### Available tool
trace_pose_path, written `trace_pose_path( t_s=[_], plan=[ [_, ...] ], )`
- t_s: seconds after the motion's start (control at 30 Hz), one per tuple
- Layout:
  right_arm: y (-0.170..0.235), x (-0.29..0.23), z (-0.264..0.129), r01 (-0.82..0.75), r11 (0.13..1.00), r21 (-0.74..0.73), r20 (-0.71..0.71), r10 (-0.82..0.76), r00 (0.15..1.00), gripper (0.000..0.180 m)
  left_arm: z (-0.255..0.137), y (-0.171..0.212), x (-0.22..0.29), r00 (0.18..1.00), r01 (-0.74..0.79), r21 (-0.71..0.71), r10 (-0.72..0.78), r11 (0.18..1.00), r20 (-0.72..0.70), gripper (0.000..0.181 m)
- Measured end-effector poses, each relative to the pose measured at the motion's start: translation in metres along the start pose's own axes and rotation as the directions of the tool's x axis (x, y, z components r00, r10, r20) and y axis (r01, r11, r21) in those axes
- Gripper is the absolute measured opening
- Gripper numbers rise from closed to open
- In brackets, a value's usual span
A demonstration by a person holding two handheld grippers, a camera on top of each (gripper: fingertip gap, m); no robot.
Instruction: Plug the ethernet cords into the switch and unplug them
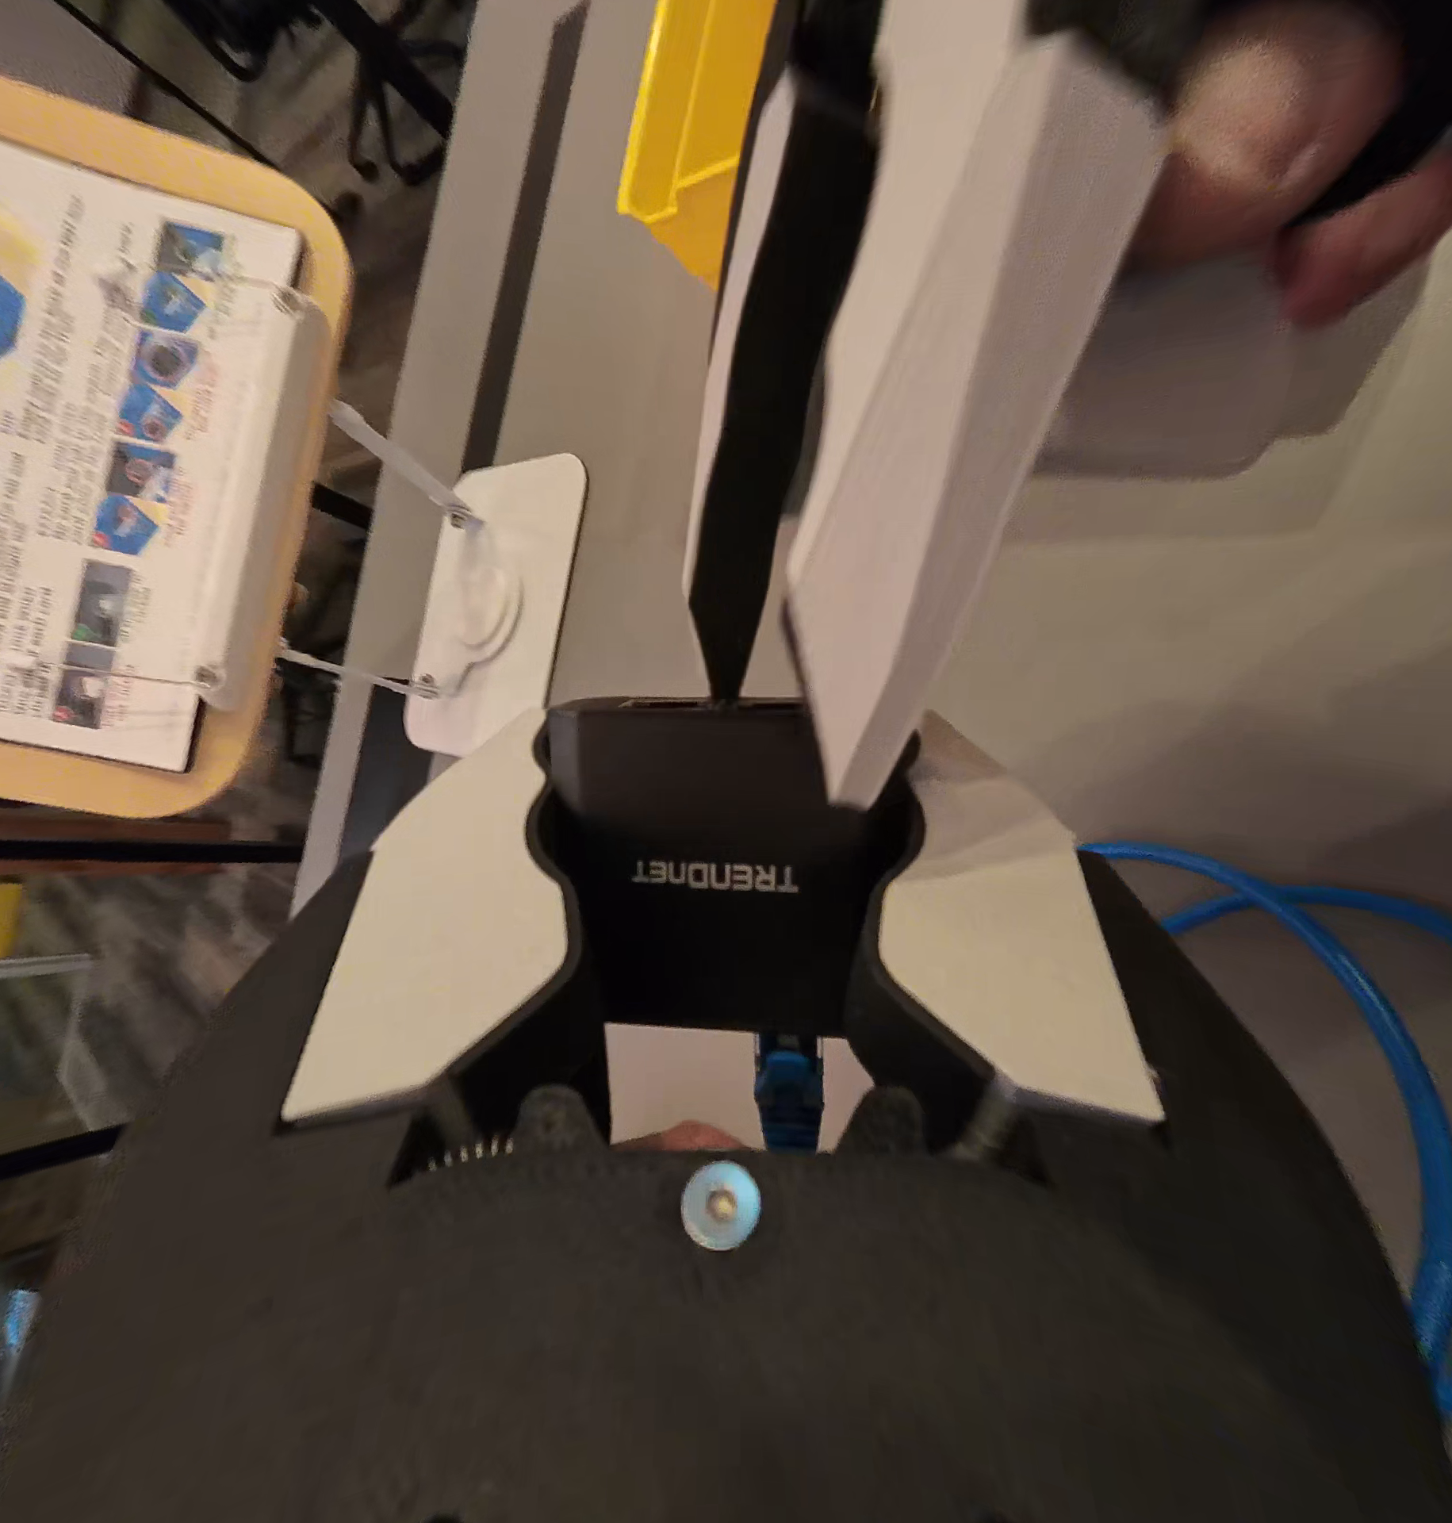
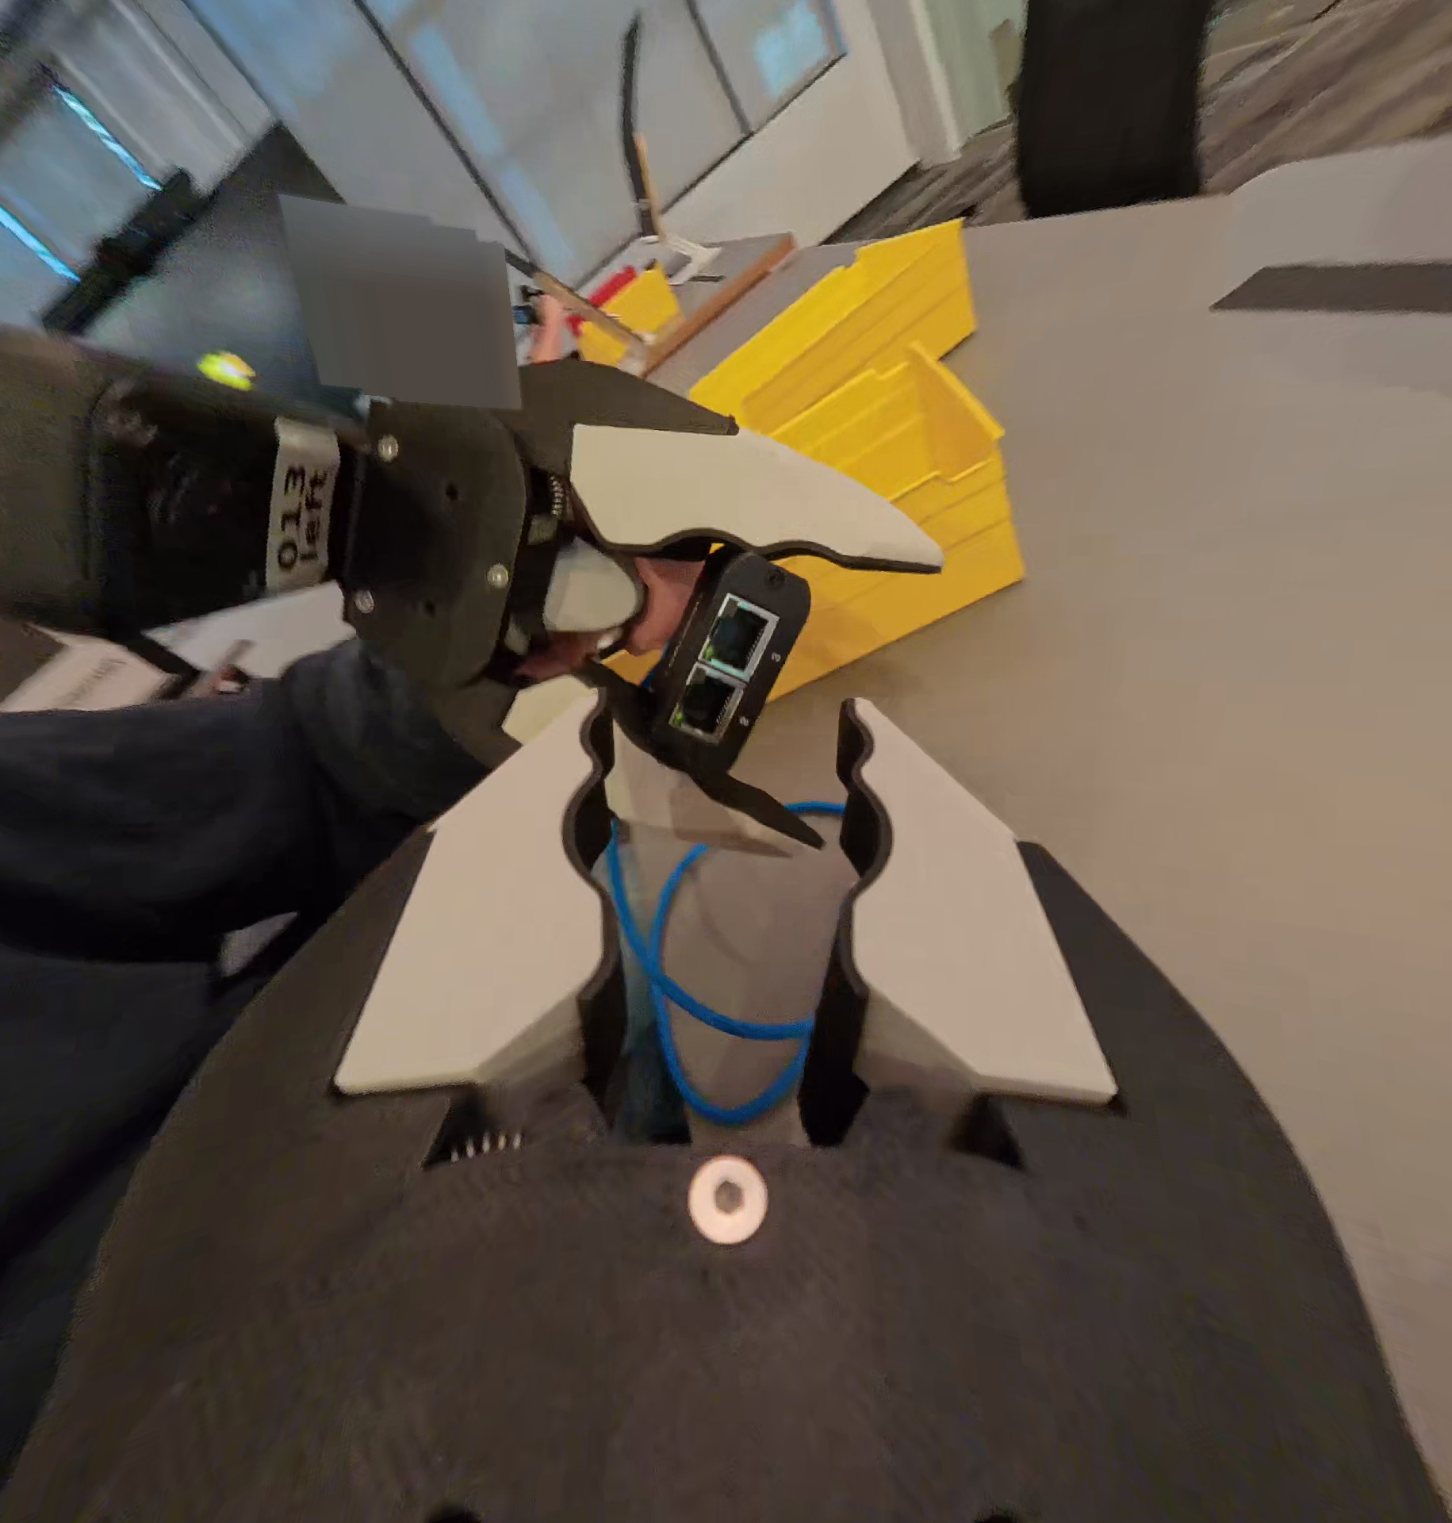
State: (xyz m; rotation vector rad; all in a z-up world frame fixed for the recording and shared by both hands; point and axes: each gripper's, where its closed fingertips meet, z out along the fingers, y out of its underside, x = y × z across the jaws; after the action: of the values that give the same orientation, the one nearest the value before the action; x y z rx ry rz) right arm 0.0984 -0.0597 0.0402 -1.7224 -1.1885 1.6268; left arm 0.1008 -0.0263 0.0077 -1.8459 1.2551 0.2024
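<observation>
On the left, a printed sheet (image 1: 88, 461) lies on a tan-edged board (image 1: 327, 272), beside a small white stand (image 1: 500, 593). At centre, the left gripper (image 1: 726, 742) clamps a small black switch (image 1: 714, 898) between its white-faced fingers (image 1: 442, 948), a blue ethernet plug (image 1: 784, 1080) seated in the switch's near side. In the right wrist view the switch (image 2: 735, 659) hangs above the grey table (image 2: 1200, 659), its two facing ports open. The right gripper (image 2: 722, 725) points at it with its fingers spread and nothing between them; behind them the blue ethernet cord (image 2: 706, 1022) loops on the table. Yellow bins (image 2: 895, 428) sit behind. To the right, the cord (image 1: 1365, 1030) curves across the tabletop.
</observation>
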Motion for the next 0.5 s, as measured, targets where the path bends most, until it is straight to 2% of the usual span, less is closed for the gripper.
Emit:
trace_pose_path(
  t_s=[0.03,0.17,0.27,0.33,0.43,0.5],
  plan=[
    [0.0,-0.001,0.004,-0.03,1.0,0.003,0.04,0.029,0.999,0.052,0.001,-0.003,0.002,1.0,-0.018,0.019,0.018,1.0,0.013,0.075],
    [0.007,-0.002,0.014,-0.073,0.997,-0.031,0.13,0.077,0.989,0.026,0.006,0.0,0.005,0.995,-0.08,-0.005,0.08,0.997,0.065,0.075],
    [0.015,0.001,0.017,0.0,0.995,-0.101,0.114,0.012,0.993,0.027,0.008,0.006,0.009,0.993,-0.11,-0.019,0.111,0.994,0.042,0.074],
    [0.02,0.006,0.018,0.098,0.981,-0.169,0.071,-0.087,0.994,0.023,0.005,0.012,0.017,0.995,-0.09,-0.04,0.088,0.995,-0.054,0.073],
    [0.025,0.013,0.011,0.271,0.911,-0.31,0.032,-0.275,0.961,0.022,-0.009,0.017,0.018,0.985,-0.026,-0.027,0.021,0.999,-0.171,0.069],
    [0.026,0.003,0.008,0.358,0.859,-0.366,0.114,-0.34,0.933,0.023,-0.018,0.015,0.021,0.957,0.053,-0.012,-0.054,0.999,-0.285,0.068]
  ],
)
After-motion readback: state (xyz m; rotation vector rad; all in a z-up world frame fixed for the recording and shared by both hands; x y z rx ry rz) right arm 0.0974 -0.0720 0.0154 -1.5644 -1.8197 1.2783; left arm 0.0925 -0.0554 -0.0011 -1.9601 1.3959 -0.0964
